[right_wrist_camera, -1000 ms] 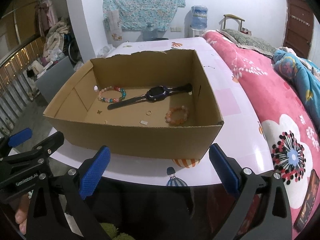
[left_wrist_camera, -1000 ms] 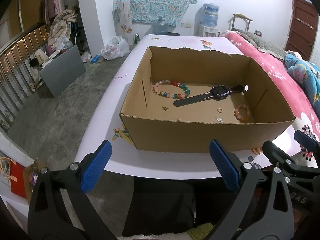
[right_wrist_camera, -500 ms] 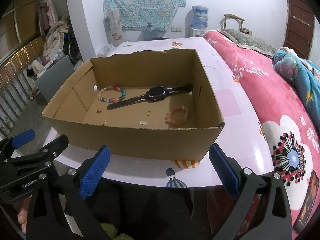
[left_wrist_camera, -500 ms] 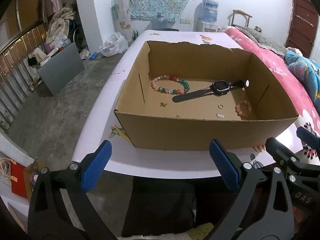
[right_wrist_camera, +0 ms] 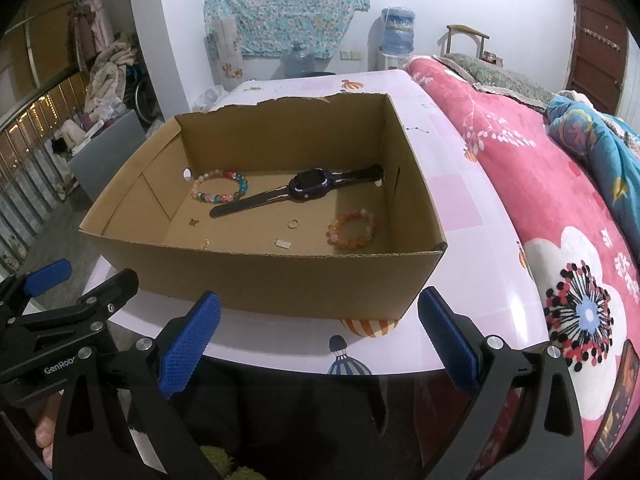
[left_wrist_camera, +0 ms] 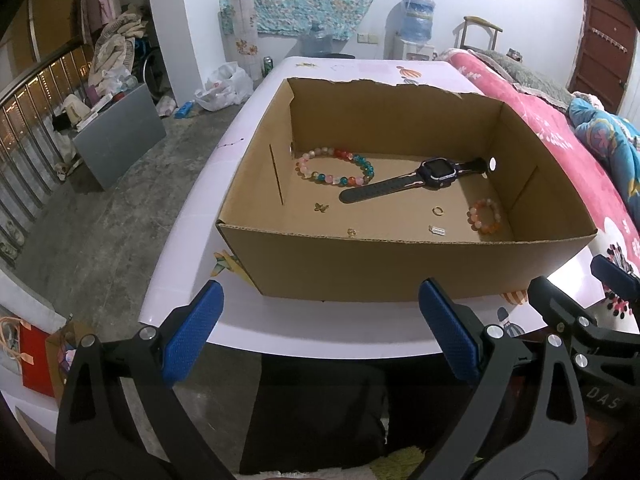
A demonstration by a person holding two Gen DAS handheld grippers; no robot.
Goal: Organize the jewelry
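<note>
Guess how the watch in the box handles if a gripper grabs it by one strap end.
Likely floppy: the watch has long thin straps lying flat on the cardboard box floor, so the heavier-looking case would probably sag. The straps look rubbery, so probably decent grip. It lies flat, so rolling seems unlikely.

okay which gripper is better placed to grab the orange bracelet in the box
Right, probably. The orange bracelet lies at the right end of the box, close to the front wall, on the right gripper's side. The left gripper faces the box's left half. Both are open and empty, short of the box.
</note>
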